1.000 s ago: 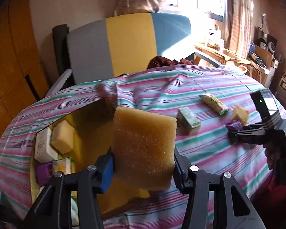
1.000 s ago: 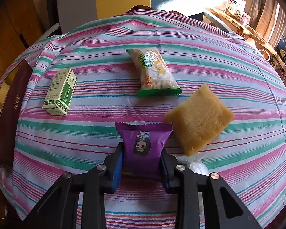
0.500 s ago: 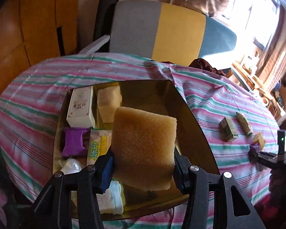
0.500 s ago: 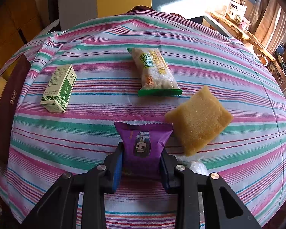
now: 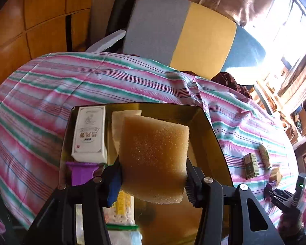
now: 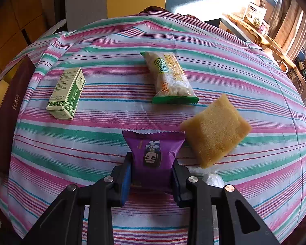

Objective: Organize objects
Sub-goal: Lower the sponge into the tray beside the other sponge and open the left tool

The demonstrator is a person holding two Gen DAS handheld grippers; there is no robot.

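A round table under a pink, green and white striped cloth (image 6: 244, 65) carries one dark, gold-lined open box (image 5: 212, 134). Two hand-held grippers work above it, each clamped on one item. The left gripper (image 5: 153, 180) holds a tan rectangular foam sponge (image 5: 153, 153) by its sides over the box; the right gripper (image 6: 152, 180) pinches a purple foil snack packet (image 6: 154, 153) low over the cloth. The left wrist view alone shows the box's contents: one white carton with dark print (image 5: 90, 132), one purple packet (image 5: 81, 172) and one pale sponge (image 5: 120, 120) behind the held one. The right wrist view alone shows clearly what lies loose on the cloth: one second tan sponge (image 6: 216, 136), one green-edged clear snack bag (image 6: 171, 77) and one small green-and-white carton (image 6: 68, 92).
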